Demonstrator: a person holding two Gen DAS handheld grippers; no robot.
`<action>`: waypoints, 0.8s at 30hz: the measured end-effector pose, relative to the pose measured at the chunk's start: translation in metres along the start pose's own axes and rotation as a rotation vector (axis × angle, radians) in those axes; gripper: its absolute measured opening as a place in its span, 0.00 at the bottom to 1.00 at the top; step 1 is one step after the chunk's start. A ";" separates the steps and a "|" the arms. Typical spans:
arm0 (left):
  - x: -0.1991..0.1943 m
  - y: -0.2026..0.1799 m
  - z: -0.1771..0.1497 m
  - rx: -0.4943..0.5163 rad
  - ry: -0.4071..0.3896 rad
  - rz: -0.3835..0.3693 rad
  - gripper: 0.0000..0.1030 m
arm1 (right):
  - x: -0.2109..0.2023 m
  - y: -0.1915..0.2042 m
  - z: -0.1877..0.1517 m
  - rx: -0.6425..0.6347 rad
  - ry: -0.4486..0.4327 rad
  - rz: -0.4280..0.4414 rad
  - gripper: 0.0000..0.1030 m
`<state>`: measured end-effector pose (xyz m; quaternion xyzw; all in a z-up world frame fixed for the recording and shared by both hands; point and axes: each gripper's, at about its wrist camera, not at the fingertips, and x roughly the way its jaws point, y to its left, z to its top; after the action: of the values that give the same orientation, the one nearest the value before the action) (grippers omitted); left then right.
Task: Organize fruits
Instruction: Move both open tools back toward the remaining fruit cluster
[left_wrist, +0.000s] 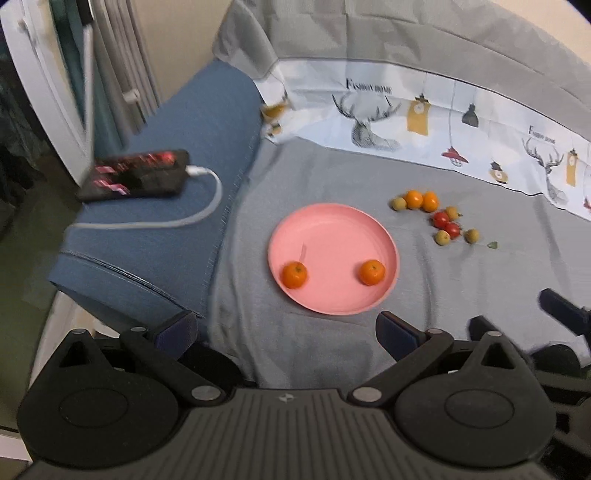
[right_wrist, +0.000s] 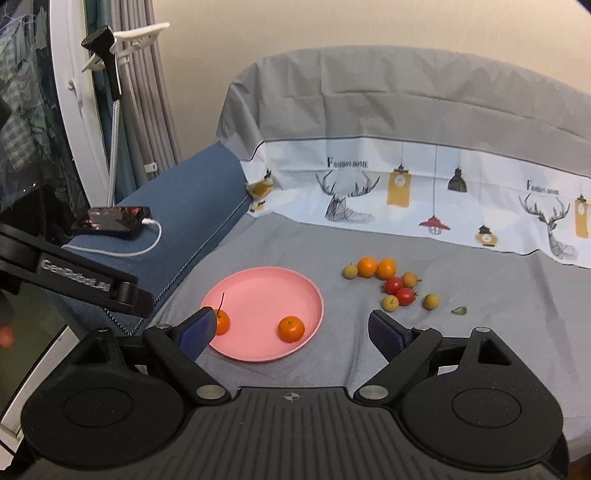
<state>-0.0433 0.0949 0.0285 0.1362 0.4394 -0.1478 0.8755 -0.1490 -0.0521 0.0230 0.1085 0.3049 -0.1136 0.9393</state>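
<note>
Black tongs on both sides, your left gripper (left_wrist: 288, 332) and right gripper (right_wrist: 291, 328), are spread wide with nothing in them, hanging just short of the pink plate (right_wrist: 258, 295) that's already got two mandarins (right_wrist: 291, 328). The rest of the fruit pile (right_wrist: 391, 286) sits on the grey cloth (right_wrist: 480, 314) just right of the plate. I'd guess the cherry tomatoes (right_wrist: 399, 291) are light, slick and squishy, so pinch gently across the middle.

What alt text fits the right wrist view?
A pink plate on a grey cloth holds two oranges, with more small fruit loose to its right. The open right tool hovers in front, empty.
</note>
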 end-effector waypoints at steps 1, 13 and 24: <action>-0.008 -0.001 0.002 0.026 -0.021 0.021 1.00 | -0.004 -0.001 0.001 0.005 -0.007 -0.003 0.87; -0.140 -0.014 0.042 0.209 -0.189 -0.047 1.00 | -0.043 -0.037 0.013 0.092 -0.060 -0.057 0.87; -0.241 -0.059 0.042 0.421 -0.396 -0.093 1.00 | -0.052 -0.063 0.027 0.119 -0.075 -0.119 0.88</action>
<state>-0.1728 0.0590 0.2414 0.2630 0.2254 -0.2995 0.8890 -0.1925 -0.1116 0.0665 0.1414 0.2683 -0.1913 0.9335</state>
